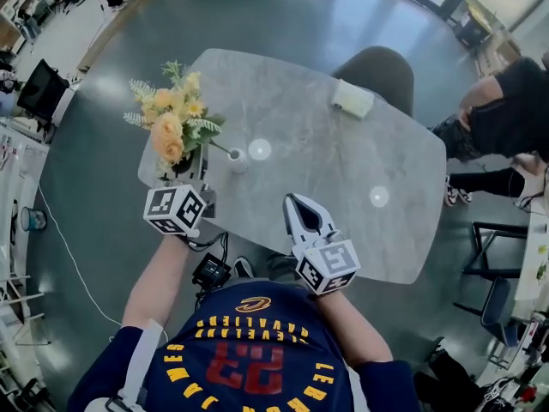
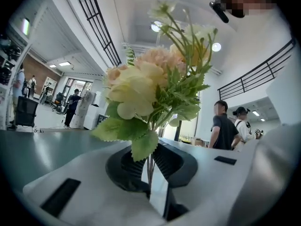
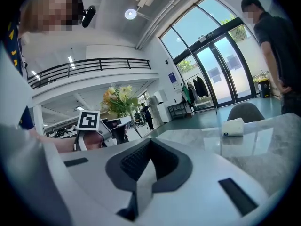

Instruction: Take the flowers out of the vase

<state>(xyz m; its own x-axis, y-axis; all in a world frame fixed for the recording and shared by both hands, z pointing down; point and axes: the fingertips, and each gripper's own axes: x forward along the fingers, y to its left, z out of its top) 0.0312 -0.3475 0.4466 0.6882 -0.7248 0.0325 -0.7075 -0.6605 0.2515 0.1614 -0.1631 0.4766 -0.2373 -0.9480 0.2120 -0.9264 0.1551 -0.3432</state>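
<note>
A bunch of yellow and peach flowers (image 1: 171, 120) with green leaves is held up over the table's left end, clear of the vase. My left gripper (image 1: 190, 178) is shut on its thin stems. In the left gripper view the stems (image 2: 150, 166) run down between the closed jaws of the left gripper (image 2: 150, 160), and the blooms (image 2: 146, 86) fill the view above. The small white vase (image 1: 237, 160) stands on the table just right of the bunch. My right gripper (image 1: 298, 206) hovers over the table's near edge, shut and holding nothing; its right gripper view (image 3: 146, 167) shows the pads meeting.
The grey marble table (image 1: 343, 170) carries a white tissue box (image 1: 352, 99) at its far side, also in the right gripper view (image 3: 233, 127). A dark chair (image 1: 378, 70) stands behind it. A person in black (image 1: 506, 110) stands at the right.
</note>
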